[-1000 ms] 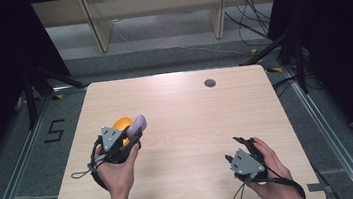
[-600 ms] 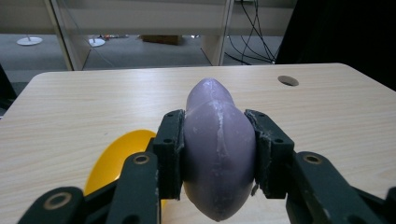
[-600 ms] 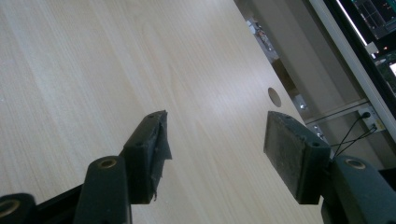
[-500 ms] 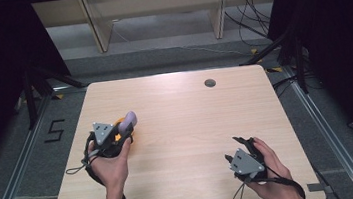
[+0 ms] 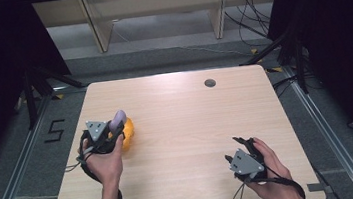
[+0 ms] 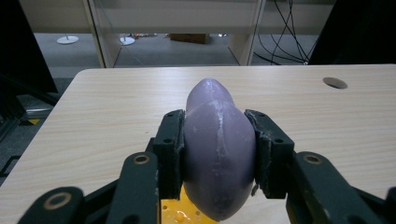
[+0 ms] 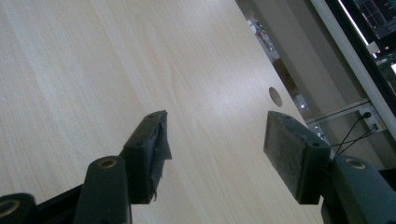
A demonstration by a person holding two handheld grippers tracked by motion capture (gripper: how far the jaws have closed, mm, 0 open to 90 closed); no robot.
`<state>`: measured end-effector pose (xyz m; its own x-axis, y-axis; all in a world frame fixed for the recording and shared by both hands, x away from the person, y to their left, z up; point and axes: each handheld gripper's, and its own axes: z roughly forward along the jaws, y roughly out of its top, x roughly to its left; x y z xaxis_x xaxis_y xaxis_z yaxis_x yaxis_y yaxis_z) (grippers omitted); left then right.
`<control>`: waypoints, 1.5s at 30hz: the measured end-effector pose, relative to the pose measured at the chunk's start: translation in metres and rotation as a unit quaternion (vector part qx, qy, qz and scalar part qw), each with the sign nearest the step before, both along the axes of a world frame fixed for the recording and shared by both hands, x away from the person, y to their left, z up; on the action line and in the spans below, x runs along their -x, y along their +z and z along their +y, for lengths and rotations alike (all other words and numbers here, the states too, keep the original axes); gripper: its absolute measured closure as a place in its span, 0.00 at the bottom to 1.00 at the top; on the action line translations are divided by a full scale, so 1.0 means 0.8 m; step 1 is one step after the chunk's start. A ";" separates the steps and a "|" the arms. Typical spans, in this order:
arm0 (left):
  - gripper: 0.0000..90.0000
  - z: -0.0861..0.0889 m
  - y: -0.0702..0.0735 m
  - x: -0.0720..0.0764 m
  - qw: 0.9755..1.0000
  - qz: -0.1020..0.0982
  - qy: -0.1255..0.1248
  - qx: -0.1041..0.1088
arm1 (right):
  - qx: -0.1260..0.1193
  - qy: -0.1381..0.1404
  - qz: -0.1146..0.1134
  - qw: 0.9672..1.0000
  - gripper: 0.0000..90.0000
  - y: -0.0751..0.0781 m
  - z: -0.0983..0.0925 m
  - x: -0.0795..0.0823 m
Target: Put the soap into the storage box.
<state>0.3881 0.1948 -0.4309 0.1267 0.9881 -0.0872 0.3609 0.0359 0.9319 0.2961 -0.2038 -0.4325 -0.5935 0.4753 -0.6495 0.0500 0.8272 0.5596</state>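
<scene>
Wooden table (image 5: 188,128): left gripper (image 6: 219,154) clamps purple object (image 6: 218,149) above orange piece (image 5: 128,134)

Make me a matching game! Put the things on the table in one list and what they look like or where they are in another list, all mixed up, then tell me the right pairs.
Things:
1. purple object
2. orange thing
3. right tongs
4. round hole

Descriptions:
A. open, nothing between the jaws
B. in the tabletop, near its far edge
C. squeezed between the left tongs
D. just below and beside the purple object

Right pairs: 1-C, 2-D, 3-A, 4-B
</scene>
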 end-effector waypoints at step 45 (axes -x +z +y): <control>0.62 0.010 -0.061 -0.040 0.996 0.078 0.004 -0.032 | -0.010 0.004 0.013 1.000 0.45 -0.004 0.005 0.001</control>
<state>0.4203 0.2027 -0.4795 0.1079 0.9933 -0.0417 0.5011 -0.0182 0.8652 0.2951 -0.2001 -0.4358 -0.6143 0.4831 -0.6239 0.0588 0.8165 0.5743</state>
